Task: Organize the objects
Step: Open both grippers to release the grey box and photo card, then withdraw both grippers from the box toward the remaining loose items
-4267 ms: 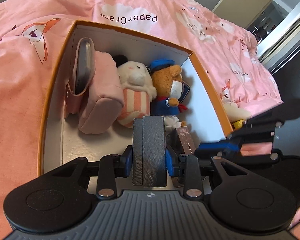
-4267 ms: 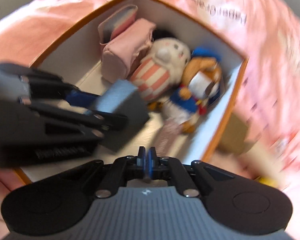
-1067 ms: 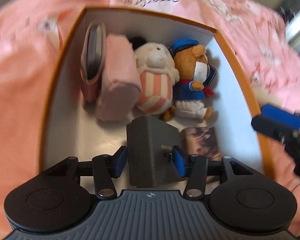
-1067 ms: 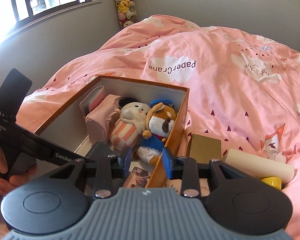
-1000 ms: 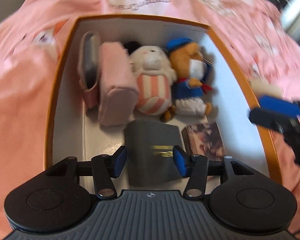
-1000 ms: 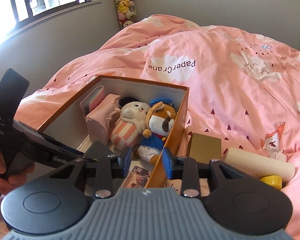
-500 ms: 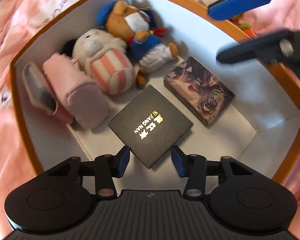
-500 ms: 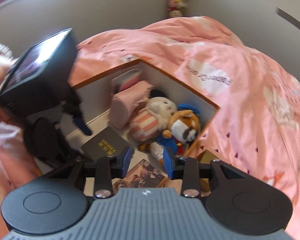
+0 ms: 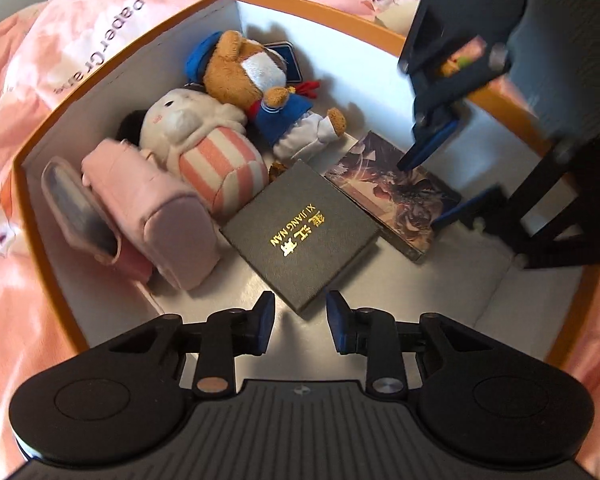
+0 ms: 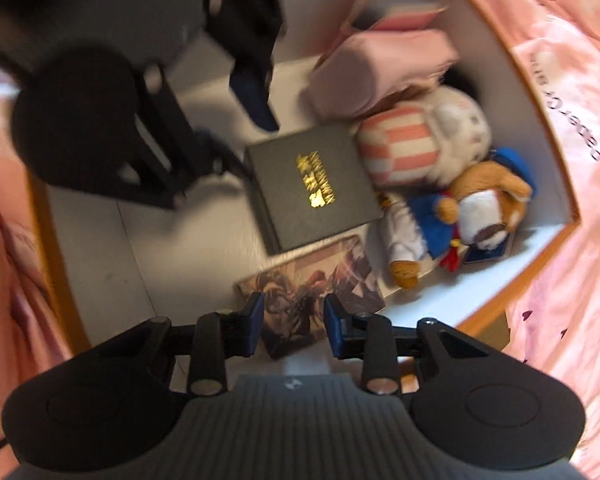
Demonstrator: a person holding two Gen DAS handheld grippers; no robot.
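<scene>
Overhead, both wrist views look into an orange-rimmed box (image 9: 324, 2) on a pink bed cover (image 9: 80, 20). Left gripper (image 9: 300, 318): jaws closing, nothing between them, just off the corner of the black gift box (image 9: 300, 232), which lies flat at frame centre. Right gripper (image 10: 294, 322): jaws apart, hovering over the illustrated card box (image 10: 312, 284), pads not pressing it. Two plush toys, a striped one (image 9: 204, 148) and a bear (image 9: 260, 84), and a pink pouch (image 9: 156, 208) fill the upper left.
</scene>
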